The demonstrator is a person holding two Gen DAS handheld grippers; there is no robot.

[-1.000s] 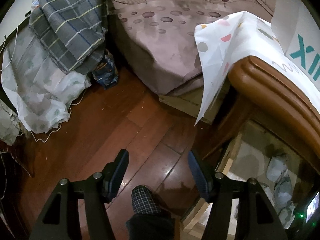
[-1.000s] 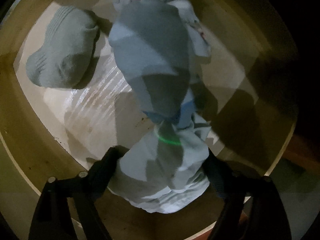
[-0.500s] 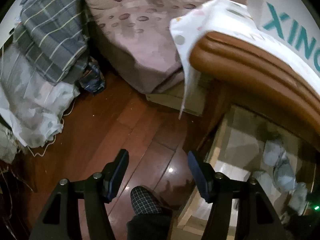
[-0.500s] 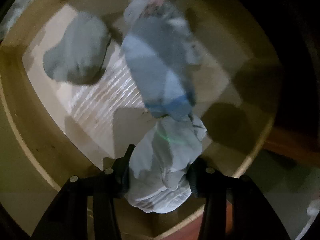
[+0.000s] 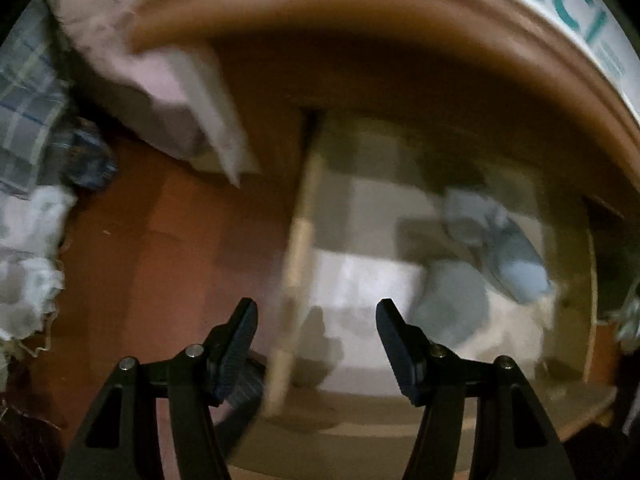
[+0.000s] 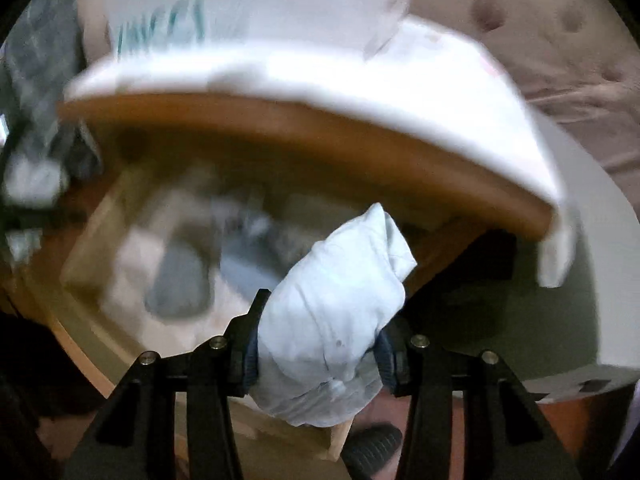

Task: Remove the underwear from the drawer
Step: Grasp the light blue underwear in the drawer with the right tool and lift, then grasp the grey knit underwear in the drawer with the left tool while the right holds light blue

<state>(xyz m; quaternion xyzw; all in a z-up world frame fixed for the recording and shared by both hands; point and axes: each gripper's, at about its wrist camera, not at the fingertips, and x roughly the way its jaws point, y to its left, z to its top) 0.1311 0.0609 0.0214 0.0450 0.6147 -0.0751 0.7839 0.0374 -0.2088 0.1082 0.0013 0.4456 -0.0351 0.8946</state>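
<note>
A rolled pale blue piece of underwear (image 6: 332, 312) is clamped between the jaws of my right gripper (image 6: 320, 344), lifted above the open wooden drawer (image 6: 100, 216). More bundled grey and blue garments (image 6: 180, 284) lie blurred on the drawer's pale floor below. In the left wrist view my left gripper (image 5: 316, 336) stands open and empty over the drawer's near left corner, its left finger over the floorboards and its right finger over the drawer. Grey-blue garments (image 5: 504, 248) lie at the drawer's right side (image 5: 592, 264).
The brown rounded top edge of the cabinet (image 5: 360, 12) overhangs the drawer, with a white printed cloth (image 6: 320, 76) draped on it. A bed with a pink spotted cover (image 5: 132, 64), a plaid blanket (image 5: 24, 112) and white fabric (image 5: 28, 272) border the red wooden floor (image 5: 160, 260).
My right gripper closed on the pale blue bundle and lifted it up out of the drawer, tilting upward. My left gripper swung right and down, from over the floor to over the drawer's edge.
</note>
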